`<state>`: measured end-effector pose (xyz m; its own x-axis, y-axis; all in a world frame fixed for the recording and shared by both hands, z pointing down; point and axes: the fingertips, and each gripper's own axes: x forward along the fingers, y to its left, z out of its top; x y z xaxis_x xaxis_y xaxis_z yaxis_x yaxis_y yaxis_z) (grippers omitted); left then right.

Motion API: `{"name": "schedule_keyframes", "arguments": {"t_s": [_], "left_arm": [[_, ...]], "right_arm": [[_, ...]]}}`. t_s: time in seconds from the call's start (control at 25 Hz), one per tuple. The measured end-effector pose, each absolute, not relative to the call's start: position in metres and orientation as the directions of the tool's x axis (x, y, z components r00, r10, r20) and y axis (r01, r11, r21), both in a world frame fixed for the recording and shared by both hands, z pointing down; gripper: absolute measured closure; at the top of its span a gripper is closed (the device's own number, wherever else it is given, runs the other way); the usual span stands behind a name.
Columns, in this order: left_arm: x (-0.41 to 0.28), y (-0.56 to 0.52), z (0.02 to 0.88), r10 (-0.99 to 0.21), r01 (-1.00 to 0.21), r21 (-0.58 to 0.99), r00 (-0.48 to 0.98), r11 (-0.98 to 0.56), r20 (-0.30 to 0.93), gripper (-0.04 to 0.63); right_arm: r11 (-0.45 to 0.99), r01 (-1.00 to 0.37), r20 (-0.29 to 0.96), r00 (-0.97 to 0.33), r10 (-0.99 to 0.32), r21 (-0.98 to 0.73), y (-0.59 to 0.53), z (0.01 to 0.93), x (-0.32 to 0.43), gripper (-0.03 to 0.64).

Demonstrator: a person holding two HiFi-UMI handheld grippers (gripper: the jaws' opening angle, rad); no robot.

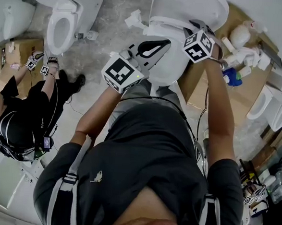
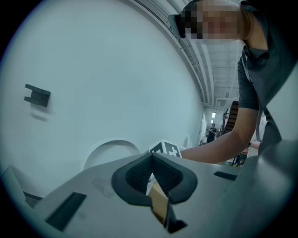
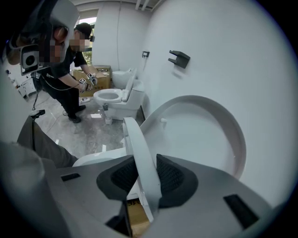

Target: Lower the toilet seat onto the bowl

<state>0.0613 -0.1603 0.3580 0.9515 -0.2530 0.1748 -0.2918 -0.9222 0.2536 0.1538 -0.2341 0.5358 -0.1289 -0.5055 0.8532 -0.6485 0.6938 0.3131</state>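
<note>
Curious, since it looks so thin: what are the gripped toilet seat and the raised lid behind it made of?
Toilet seat: likely white plastic, smooth and slightly glossy; its edge is thin and moulded.
Lid: seemingly the same plastic, a thin shell with soft sheen.

A spare white toilet (image 1: pixel 65 22) stands on the mottled grey floor (image 1: pixel 101 54). Just beside it, a person (image 1: pixel 30 111) in black bends over a cardboard box (image 1: pixel 12 52). Behind the toilet rises a plain white wall (image 3: pixel 214 42), with a small dark bracket (image 3: pixel 179 58) further along.
</note>
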Motion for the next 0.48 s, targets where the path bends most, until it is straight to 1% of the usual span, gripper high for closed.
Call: {"name": "schedule_keyframes", "arguments": {"t_s": [0.48], "left_arm": [[0.051,-0.144,0.362,-0.255,-0.296,0.252,0.949,-0.921,0.183,0.592]], "right_arm": [[0.723,-0.619,0.871,-0.124,-0.475,0.306,-0.193,0.544,0.139,0.503]]}}
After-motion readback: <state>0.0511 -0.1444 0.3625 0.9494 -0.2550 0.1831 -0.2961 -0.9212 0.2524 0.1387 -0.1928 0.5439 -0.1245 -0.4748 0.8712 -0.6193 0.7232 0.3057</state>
